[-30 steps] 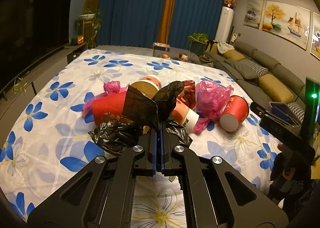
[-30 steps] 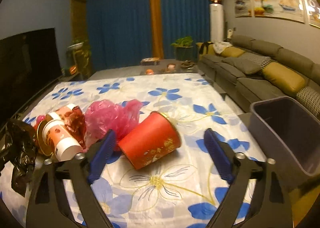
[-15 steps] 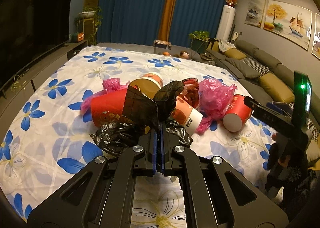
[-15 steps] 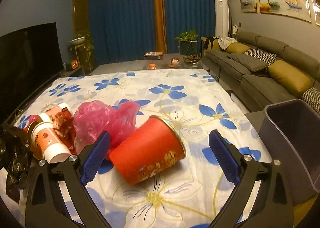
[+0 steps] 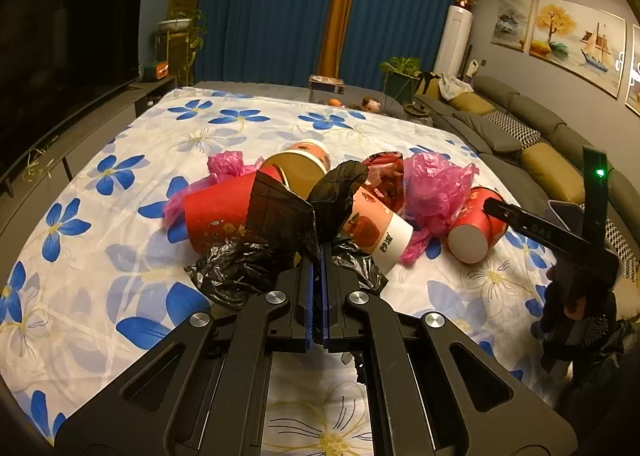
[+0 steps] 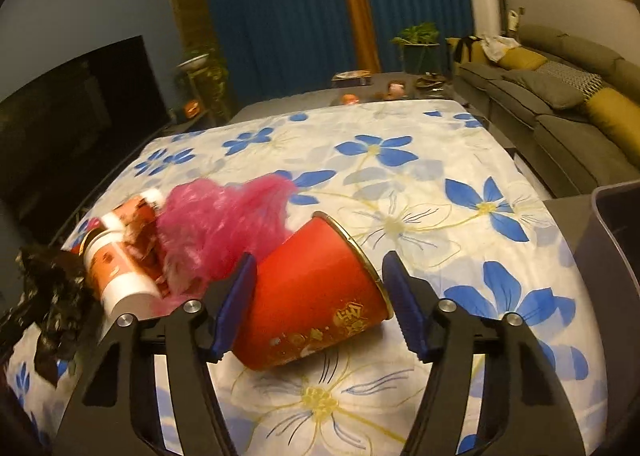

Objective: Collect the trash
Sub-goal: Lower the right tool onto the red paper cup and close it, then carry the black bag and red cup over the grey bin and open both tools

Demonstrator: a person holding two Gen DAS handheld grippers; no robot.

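A white cloth with blue flowers [image 5: 224, 123] covers the whole table, and the trash lies heaped near its middle. To the right of the table stands a grey sofa [image 5: 536, 135] with yellow cushions; a dark television [image 5: 60, 55] fills the left wall. The right wrist view alone shows a grey bin [image 6: 616, 240] just beside the table's right edge. In the heap, a large red paper cup [image 5: 218, 215] lies on its side at the left, with a crumpled pink plastic bag [image 5: 436, 183] and a white and orange printed cup [image 5: 380, 228] to its right. The left gripper [image 5: 318, 268] has its blue pads pressed together on a black plastic bag [image 5: 280, 223], whose crumpled folds rise in front of the cups and hide part of them. The right gripper [image 6: 320, 292] stands wide apart around a second red cup [image 6: 316, 292], which lies tilted on the cloth with its gold rim toward the far right; the left pad [image 6: 236, 296] touches or nearly touches its side, the right one stays just clear of the rim. The left wrist view shows this cup's pale base [image 5: 468, 244].
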